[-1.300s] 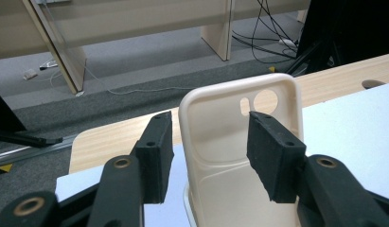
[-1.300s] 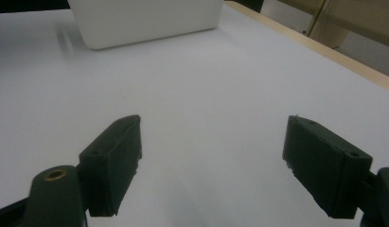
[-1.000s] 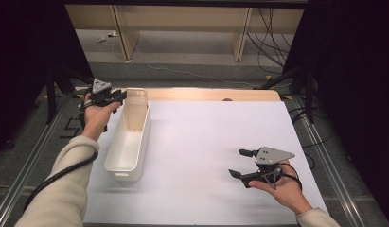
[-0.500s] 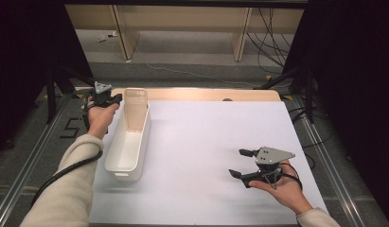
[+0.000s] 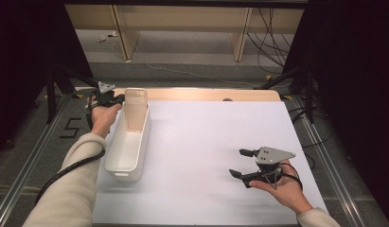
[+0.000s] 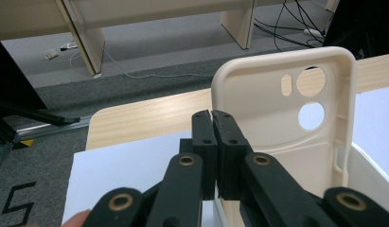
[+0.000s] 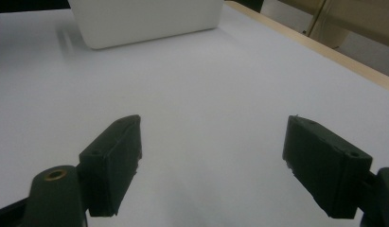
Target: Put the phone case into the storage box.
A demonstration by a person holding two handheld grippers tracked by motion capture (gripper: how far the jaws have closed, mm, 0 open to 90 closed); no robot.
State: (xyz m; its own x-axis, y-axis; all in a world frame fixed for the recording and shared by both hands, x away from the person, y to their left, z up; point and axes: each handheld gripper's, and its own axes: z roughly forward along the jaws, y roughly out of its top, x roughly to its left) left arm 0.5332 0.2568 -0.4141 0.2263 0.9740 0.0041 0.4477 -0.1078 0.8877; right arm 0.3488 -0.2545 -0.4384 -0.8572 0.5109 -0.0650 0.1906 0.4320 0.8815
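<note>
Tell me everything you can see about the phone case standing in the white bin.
The phone case is cream-coloured, looks like soft matte plastic, and is empty. It has rounded corners, a raised rim, two round camera holes and a small oval slot near its top. It stands upright at the far end of the white bin, its hollow side facing the left gripper, whose jaws are shut right at its side edge; whether they pinch that edge I cannot tell.

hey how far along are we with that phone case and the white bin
Done: the cream plastic phone case stands upright at the far end of the long white plastic bin. In hand: the left gripper, jaws shut, sits beside the case's edge; whether it grips it is unclear. Left: letting the case settle in the bin. The right gripper waits open above the white table cover.
</note>
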